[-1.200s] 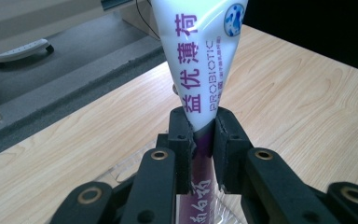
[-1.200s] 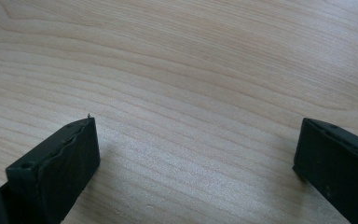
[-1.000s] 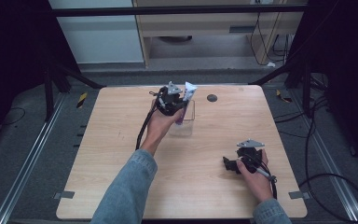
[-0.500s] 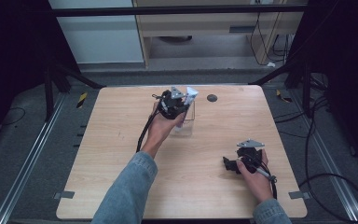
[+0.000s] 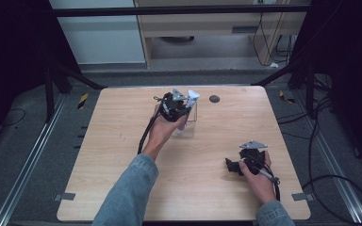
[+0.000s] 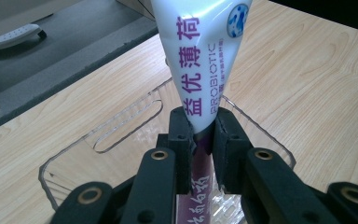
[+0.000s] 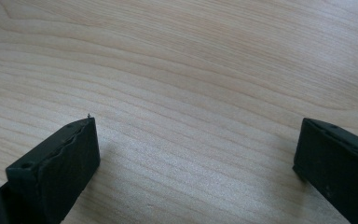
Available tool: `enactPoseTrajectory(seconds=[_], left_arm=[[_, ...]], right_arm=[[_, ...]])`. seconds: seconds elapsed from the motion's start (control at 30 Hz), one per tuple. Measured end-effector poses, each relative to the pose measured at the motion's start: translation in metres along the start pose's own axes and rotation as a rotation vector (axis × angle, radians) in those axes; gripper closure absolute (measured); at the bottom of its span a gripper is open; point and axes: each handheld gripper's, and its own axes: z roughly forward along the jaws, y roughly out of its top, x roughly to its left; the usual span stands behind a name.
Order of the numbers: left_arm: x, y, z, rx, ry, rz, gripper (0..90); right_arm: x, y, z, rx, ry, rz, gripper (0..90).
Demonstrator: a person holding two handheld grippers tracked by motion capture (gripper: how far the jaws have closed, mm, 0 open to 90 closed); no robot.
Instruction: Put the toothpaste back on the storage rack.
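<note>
A white and purple tube (image 6: 205,70) with printed characters stands nearly upright, and my left gripper (image 6: 204,130) is shut on its middle. The tube's lower end sits inside a clear plastic box (image 6: 121,126) on the wooden table. In the high view the left gripper (image 5: 176,107) holds the tube (image 5: 192,97) over the clear box (image 5: 192,123) at the table's far middle. My right gripper (image 5: 233,165) rests at the near right of the table. Its jaws stand wide open, and bare wood lies between them at the right gripper (image 7: 196,154).
A small dark round spot (image 5: 214,99) lies on the table (image 5: 122,188) just right of the box. Black cables trail from both grippers. Metal frame legs and floor cables surround the table.
The left gripper has sunk slightly towards the person, with the tube going deeper into the clear box. The right gripper has not moved.
</note>
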Motion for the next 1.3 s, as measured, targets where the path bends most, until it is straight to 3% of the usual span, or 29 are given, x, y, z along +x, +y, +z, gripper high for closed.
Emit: enactPoseTrajectory(seconds=[0.63,1.3], left_arm=[[0.0,0.016,0.018,0.073,0.02,-0.041,78.0],[0.001,0.017,0.022,0.072,0.027,-0.075,77.2]], right_arm=[[0.0,0.0,0.0,0.002,0.0,0.001,0.4],[0.0,0.0,0.0,0.002,0.0,0.0,0.4]])
